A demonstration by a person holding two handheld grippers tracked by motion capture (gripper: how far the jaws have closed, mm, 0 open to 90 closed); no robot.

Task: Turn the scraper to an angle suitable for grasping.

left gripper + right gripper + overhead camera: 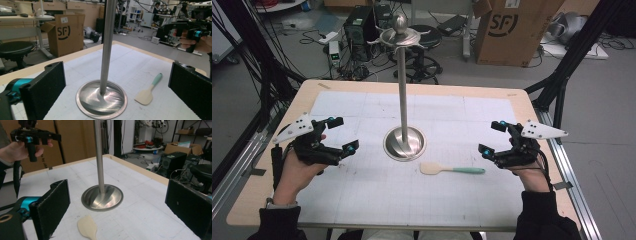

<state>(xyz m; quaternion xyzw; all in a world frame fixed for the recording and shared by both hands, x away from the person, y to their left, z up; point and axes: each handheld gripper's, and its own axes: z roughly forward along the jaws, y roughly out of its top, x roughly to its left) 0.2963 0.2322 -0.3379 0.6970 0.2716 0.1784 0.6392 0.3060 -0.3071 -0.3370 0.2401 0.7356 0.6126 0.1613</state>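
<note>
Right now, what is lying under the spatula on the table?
The spatula lies flat on the white gridded mat that covers the table, just in front of the metal stand's round base. The mat beneath the blade itself is covered.

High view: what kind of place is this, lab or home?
Most likely a robotics lab or workshop. Behind the table lie loose cables and a computer tower on the floor, beside an SF shipping box. The left gripper view also shows workbenches with equipment.
</note>
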